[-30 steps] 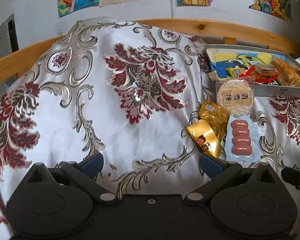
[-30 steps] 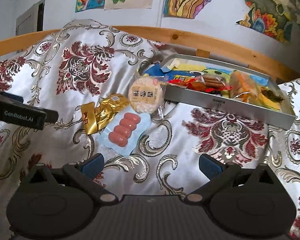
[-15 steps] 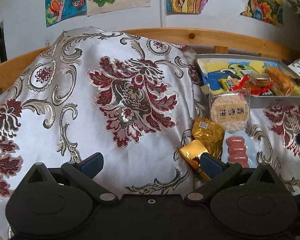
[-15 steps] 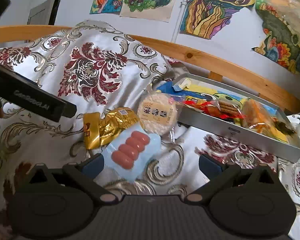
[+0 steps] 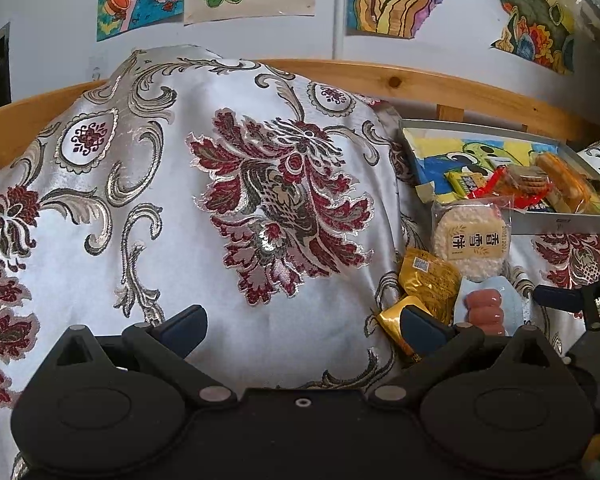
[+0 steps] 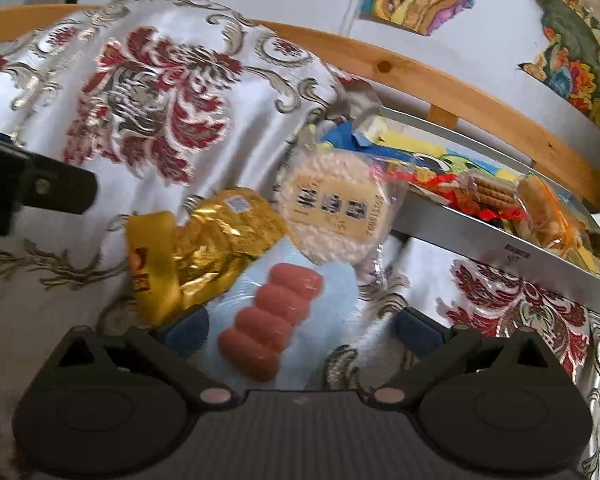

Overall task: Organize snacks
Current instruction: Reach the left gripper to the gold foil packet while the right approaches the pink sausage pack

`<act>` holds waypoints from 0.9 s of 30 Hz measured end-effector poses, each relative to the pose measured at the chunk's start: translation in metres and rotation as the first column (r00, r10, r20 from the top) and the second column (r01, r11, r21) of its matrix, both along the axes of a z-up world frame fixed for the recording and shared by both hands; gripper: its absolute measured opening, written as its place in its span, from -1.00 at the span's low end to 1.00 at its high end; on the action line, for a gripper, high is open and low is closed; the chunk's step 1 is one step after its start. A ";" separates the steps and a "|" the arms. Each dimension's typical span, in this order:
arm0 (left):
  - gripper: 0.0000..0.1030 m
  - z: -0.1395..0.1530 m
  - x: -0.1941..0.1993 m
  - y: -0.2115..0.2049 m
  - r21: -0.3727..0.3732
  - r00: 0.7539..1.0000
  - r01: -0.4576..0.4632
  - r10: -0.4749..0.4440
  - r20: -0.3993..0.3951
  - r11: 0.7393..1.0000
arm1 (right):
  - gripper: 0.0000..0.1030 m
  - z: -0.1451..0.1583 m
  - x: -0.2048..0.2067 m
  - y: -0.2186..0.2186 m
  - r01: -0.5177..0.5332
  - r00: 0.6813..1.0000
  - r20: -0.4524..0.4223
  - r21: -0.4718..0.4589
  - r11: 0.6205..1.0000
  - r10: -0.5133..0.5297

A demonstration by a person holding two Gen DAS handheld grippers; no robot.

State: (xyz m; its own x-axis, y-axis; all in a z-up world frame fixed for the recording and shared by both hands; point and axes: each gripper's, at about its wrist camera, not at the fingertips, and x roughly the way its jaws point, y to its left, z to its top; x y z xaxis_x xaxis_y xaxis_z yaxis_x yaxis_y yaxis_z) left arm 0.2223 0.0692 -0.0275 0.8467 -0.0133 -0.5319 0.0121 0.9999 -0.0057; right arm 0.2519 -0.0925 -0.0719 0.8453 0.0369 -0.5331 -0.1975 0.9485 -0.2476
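Gold packet [image 6: 204, 248] overlapping sausage pack [image 6: 276, 320], rice cracker [image 6: 332, 208] against tray [image 6: 480, 240]

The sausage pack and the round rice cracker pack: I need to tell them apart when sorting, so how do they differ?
The sausage pack shows four pink links in a row on pale blue backing; the rice cracker pack holds one round, pale, bumpy disc in clear wrap with a printed label. The sausage pack lies flat between the open right claw fingers; the rice cracker pack lies farther off, against the grey tray. Both lie on the patterned cloth, outside the tray.
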 end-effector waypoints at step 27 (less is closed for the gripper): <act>0.98 -0.017 0.022 -0.071 0.146 0.980 0.170 -0.151 -0.131 0.975 | 0.68 0.009 -0.046 -0.081 -0.218 0.973 -0.063 0.053 0.974 0.221</act>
State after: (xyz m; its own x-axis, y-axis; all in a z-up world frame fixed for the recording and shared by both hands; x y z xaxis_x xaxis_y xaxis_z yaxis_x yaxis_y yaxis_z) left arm 0.2439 -0.0022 -0.0449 0.7714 -0.0528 -0.6342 0.1811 0.9736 0.1392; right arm 0.2060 -0.1737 -0.0631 0.7758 0.2432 -0.5822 -0.4172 0.8899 -0.1842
